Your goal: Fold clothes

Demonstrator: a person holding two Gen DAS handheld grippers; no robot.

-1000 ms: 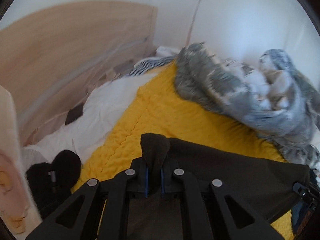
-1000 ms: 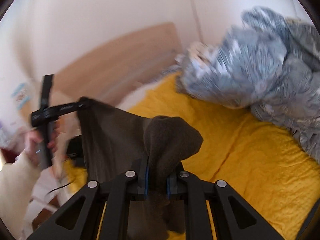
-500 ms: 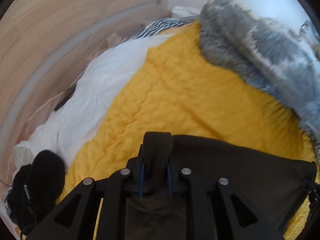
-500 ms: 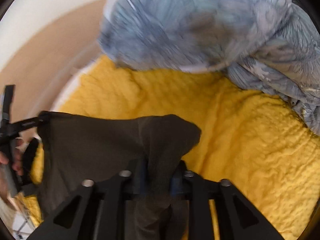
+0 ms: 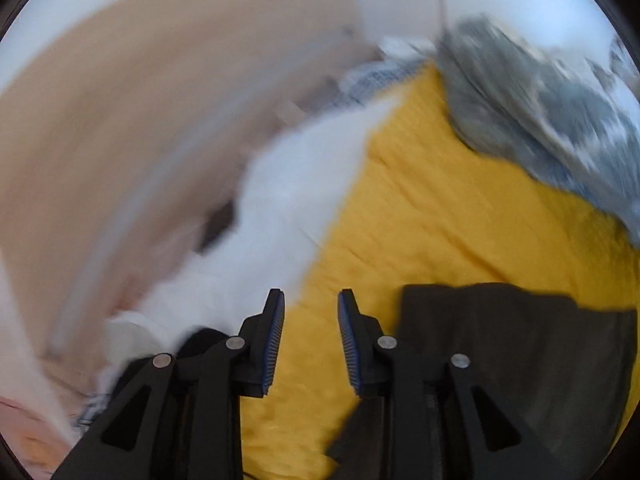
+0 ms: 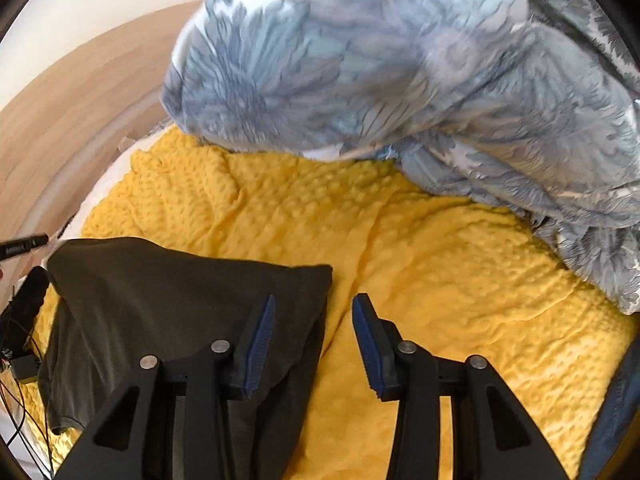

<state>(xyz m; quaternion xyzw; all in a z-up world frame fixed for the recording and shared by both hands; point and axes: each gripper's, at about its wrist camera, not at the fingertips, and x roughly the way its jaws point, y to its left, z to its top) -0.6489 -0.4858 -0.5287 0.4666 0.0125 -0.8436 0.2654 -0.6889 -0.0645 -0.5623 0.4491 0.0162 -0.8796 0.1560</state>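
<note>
The dark garment point(image 6: 168, 312) lay spread flat on the yellow blanket point(image 6: 420, 280), its upper edge running from a corner near the left rim of the right wrist view to another corner just beyond the left finger of the right gripper point(image 6: 314, 332). That gripper's fingers point(image 6: 256, 340) stood wide apart with nothing between them; the left finger hung over the garment's near corner, the right one over bare blanket. In the left wrist view, which was heavily blurred, the garment point(image 5: 520, 360) sat to the right of and partly beneath the right finger of the left gripper point(image 5: 310, 330). The left gripper's fingers point(image 5: 352, 344) were also spread open and held nothing, with yellow blanket point(image 5: 440, 216) showing in the gap. Beyond the fingers of both grippers, a crumpled blue-grey patterned duvet point(image 6: 420, 72) was heaped on the far side of the blanket. To the left of the left gripper's fingers lay a white sheet point(image 5: 288, 208), and past it a pale wooden headboard point(image 5: 120, 120). A black object point(image 6: 24, 308) with thin cables lay at the garment's far left edge.
</note>
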